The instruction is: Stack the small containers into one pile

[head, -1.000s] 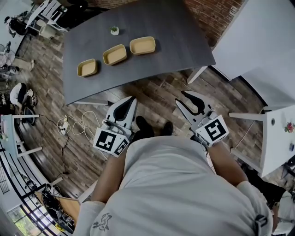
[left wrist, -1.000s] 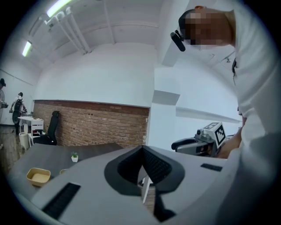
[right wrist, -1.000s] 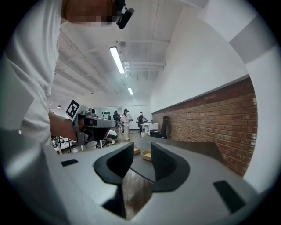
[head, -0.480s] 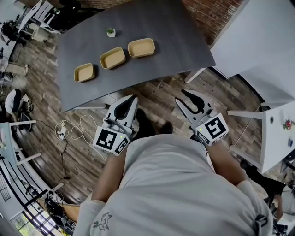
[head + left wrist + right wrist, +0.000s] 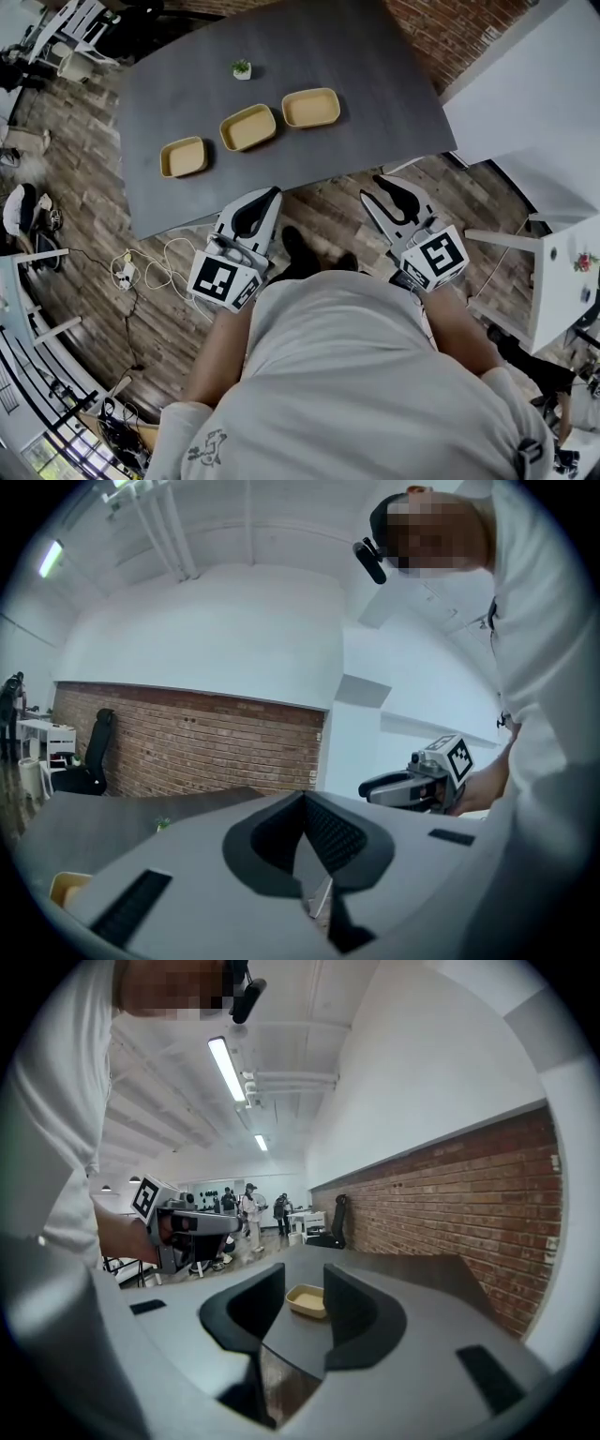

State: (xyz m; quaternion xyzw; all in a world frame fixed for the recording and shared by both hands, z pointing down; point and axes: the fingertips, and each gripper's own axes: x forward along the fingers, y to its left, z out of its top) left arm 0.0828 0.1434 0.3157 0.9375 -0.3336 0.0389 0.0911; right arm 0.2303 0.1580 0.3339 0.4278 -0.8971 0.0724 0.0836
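The dark table point(image 5: 375, 84) is cut off by the top edge of the head view, so its far side is not seen. The person's torso point(image 5: 356, 375) covers most of their legs and the floor under them, and both hands are hidden beneath the marker cubes of the left gripper point(image 5: 270, 195) and the right gripper point(image 5: 373, 187). The potted plant point(image 5: 242, 68) is too small to make out in detail. In the left gripper view, the gripper's own body hides all but a corner of one container point(image 5: 64, 889). The other two are out of sight. In the right gripper view, a single container point(image 5: 307, 1300) shows far off between the jaws, and which of the three it is cannot be told. The distant people point(image 5: 248, 1206) are too small to describe.
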